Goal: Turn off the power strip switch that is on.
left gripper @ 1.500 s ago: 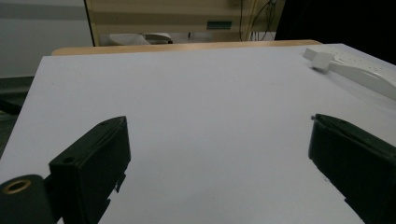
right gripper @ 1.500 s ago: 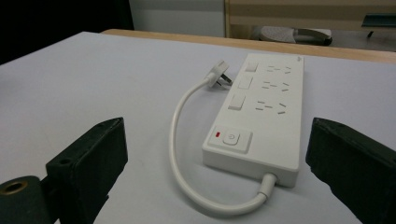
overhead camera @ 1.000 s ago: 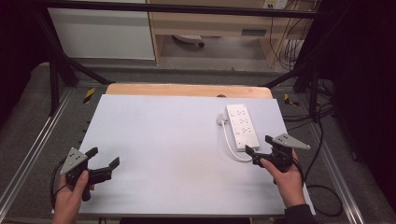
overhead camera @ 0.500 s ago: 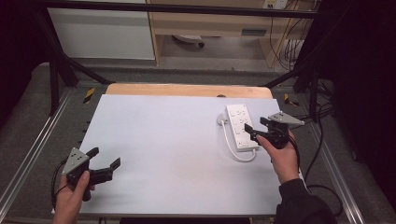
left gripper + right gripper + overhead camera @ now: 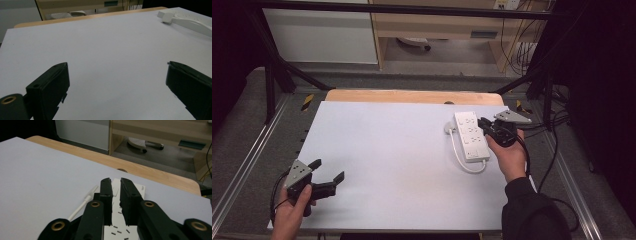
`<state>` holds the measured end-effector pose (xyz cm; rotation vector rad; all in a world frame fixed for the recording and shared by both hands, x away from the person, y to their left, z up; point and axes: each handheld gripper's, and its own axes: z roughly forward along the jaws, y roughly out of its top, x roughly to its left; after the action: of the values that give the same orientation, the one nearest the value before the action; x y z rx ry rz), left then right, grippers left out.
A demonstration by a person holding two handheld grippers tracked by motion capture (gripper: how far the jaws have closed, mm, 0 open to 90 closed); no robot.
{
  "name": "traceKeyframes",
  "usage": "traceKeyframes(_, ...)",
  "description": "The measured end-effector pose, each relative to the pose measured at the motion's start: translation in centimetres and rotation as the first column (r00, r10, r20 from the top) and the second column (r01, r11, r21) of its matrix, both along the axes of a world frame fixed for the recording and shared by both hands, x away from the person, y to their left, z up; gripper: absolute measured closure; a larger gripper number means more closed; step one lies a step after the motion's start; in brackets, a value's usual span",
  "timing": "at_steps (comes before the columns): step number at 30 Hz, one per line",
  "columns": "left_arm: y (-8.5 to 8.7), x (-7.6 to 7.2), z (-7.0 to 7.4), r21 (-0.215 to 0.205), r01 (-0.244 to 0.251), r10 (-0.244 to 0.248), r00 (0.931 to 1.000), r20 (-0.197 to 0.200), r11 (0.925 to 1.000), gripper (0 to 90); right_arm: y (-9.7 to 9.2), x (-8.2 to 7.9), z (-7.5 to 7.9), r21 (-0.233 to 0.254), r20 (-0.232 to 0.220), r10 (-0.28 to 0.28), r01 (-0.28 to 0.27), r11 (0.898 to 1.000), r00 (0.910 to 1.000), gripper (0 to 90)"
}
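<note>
I note the white table (image 5: 402, 150) bare across its middle and left, a wooden strip (image 5: 412, 96) along the far edge. The power strip (image 5: 470, 136) lies near the right edge, its cable (image 5: 464, 165) looping toward me. My right gripper (image 5: 484, 123) hovers over the strip, jaws nearly closed with a narrow gap, holding nothing. My left gripper (image 5: 327, 177) sits at the near-left corner, jaws wide apart, empty.

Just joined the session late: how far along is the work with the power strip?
Nothing looks done: the white plastic power strip lies flat on the table with its cord looped beside it. In hand: the right tongs, nearly closed, hover over it, gripping nothing. The left tongs wait open, far off. The strip remains to be handled.
</note>
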<state>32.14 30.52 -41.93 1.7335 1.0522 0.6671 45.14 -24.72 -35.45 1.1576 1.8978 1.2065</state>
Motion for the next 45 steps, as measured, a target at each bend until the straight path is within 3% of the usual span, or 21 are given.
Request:
traceKeyframes(3, -0.3, 0.1, -0.1, 0.006, 0.012, -0.012, 0.9999, -0.004, 0.9999, 5.4, 0.4, 0.4, 0.3, -0.001, 0.009, -0.001, 0.001, 1.000, 1.0000, 86.2)
traceKeyframes(7, -0.2, -0.1, 0.0, 0.010, 0.013, -0.013, 0.9999, -0.002, 0.9999, 5.4, 0.6, 1.0, 0.7, 0.043, 0.013, -0.004, 0.004, 0.999, 0.9999, 89.9)
traceKeyframes(14, -0.3, -0.6, 0.0, 0.017, 0.013, -0.013, 0.9999, -0.007, 0.9998, 5.3, 1.6, 2.6, 1.0, 0.001, 0.011, 0.000, 0.000, 1.000, 0.9999, 90.0)
traceKeyframes(18, -0.1, -0.6, 0.0, 0.009, 0.001, 0.000, 0.9998, -0.018, 1.0000, 5.5, 2.0, 3.3, 0.9, 0.008, 0.010, 0.010, -0.010, 1.000, 0.9999, 90.0)
traceKeyframes(20, 0.0, -0.6, 0.0, 0.002, -0.004, 0.004, 0.9997, -0.023, 1.0000, 5.8, 2.3, 4.1, 0.6, -0.010, 0.010, 0.025, -0.025, 1.000, 0.9996, 90.0)
traceKeyframes(22, 0.1, -0.7, 0.1, -0.033, -0.001, 0.000, 0.9996, -0.028, 0.9994, 6.1, 2.3, 4.3, 0.5, -0.012, 0.003, 0.023, -0.023, 1.000, 0.9997, 90.0)
traceKeyframes(24, 0.2, -0.8, 0.1, -0.048, -0.001, -0.001, 0.9995, -0.032, 0.9989, 5.7, 2.3, 4.8, 0.1, 0.001, -0.012, 0.013, -0.013, 1.000, 0.9998, 90.0)
traceKeyframes(27, 0.2, -0.9, 0.0, -0.037, -0.001, 0.000, 0.9995, -0.031, 0.9993, 5.8, 2.3, 5.3, -0.4, 0.018, -0.027, 0.007, -0.007, 1.000, 0.9996, 90.0)
traceKeyframes(33, 0.1, -1.1, 0.1, -0.037, 0.005, -0.006, 0.9995, -0.031, 0.9993, 5.9, 2.4, 6.5, -1.8, 0.003, -0.055, -0.009, 0.009, 1.000, 0.9985, 90.0)
traceKeyframes(45, -0.6, -0.9, -0.2, -0.014, 0.029, -0.030, 0.9984, -0.047, 0.9995, 5.9, 2.4, 7.1, -2.0, 0.001, -0.077, -0.018, 0.018, 1.000, 0.9968, 90.0)
